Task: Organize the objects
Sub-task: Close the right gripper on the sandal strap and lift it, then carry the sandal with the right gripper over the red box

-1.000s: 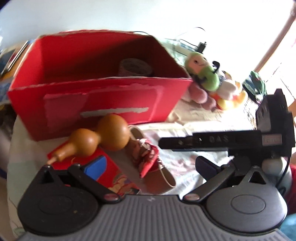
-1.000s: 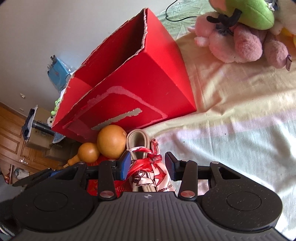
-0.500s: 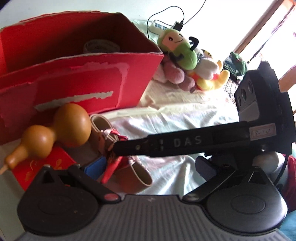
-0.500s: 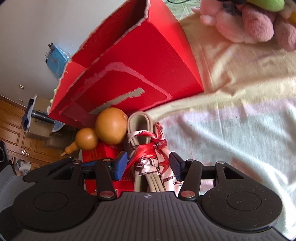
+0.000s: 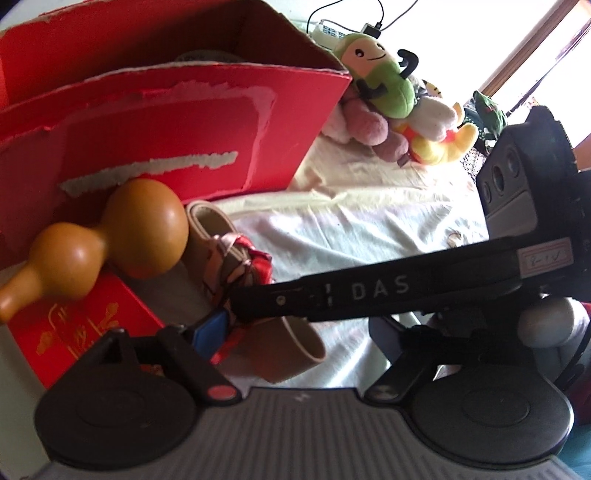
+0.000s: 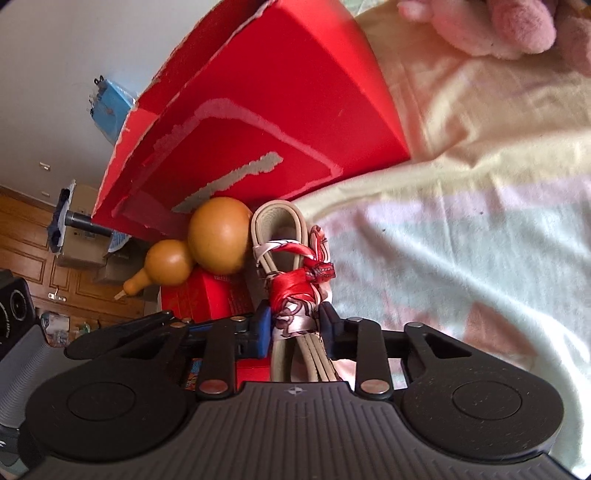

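A beige strap bundle (image 6: pixel 280 229) tied with a red and white scarf (image 6: pixel 299 284) lies on the bedsheet beside a brown gourd (image 6: pixel 218 236). My right gripper (image 6: pixel 294 326) is closing on the scarf-wrapped middle of the bundle, and both pads touch it. In the left wrist view the bundle (image 5: pixel 218 229) sits between the jaws of my left gripper (image 5: pixel 297 332), which are closing without pressing on it. The right gripper's black finger (image 5: pixel 369 291) crosses that view. Behind stands a large open red box (image 5: pixel 177 140).
The gourd (image 5: pixel 110 243) rests on a small red box with gold print (image 5: pixel 81 325). A roll (image 5: pixel 207 57) lies inside the big box. Plush toys (image 5: pixel 388 85) are piled at the back right near a power strip (image 5: pixel 332 29). Pale bedsheet (image 6: pixel 461 240) stretches to the right.
The right jaws widened, then narrowed onto the scarf-wrapped bundle. The left gripper came down closer to the bundle and its jaws narrowed. The right gripper's finger reached across the left view.
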`<state>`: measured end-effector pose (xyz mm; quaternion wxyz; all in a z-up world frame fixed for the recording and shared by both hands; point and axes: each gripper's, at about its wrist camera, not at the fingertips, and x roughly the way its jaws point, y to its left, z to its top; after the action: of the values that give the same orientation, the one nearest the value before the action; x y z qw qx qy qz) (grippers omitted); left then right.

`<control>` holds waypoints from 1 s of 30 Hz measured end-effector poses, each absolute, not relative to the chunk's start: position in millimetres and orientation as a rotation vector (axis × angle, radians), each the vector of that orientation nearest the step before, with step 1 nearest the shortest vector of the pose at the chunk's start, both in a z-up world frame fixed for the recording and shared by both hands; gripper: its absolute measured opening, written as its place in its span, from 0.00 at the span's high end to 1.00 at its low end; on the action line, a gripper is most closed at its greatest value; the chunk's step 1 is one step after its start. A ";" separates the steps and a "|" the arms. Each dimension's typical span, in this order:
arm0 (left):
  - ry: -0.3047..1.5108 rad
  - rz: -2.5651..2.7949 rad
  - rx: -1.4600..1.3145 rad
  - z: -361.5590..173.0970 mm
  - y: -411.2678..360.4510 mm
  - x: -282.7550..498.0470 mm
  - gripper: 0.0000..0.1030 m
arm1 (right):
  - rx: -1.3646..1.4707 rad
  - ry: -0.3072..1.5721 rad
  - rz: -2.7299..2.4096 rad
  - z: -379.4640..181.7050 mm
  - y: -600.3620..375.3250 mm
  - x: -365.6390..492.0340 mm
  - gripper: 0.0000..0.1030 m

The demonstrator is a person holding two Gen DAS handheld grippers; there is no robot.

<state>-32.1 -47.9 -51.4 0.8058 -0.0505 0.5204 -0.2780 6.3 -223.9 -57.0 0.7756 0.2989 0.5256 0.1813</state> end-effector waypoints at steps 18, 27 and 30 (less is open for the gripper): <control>1.109 -0.560 0.034 -61.4 -86.5 -35.1 0.32 | 0.673 1.095 0.356 -53.2 -238.0 -6.6 0.72; 1.115 -0.482 0.096 -72.7 -95.5 -34.3 0.33 | 0.684 1.116 0.420 -58.5 -227.2 0.6 0.65; 1.135 -0.459 0.078 -77.6 -90.7 -30.3 0.36 | 0.708 1.128 0.421 -63.3 -226.5 2.6 0.65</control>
<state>-30.3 -90.7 -77.6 0.8178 0.0366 0.5324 -0.2154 2.6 -226.5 -63.3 0.7658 0.3260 0.5194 0.1938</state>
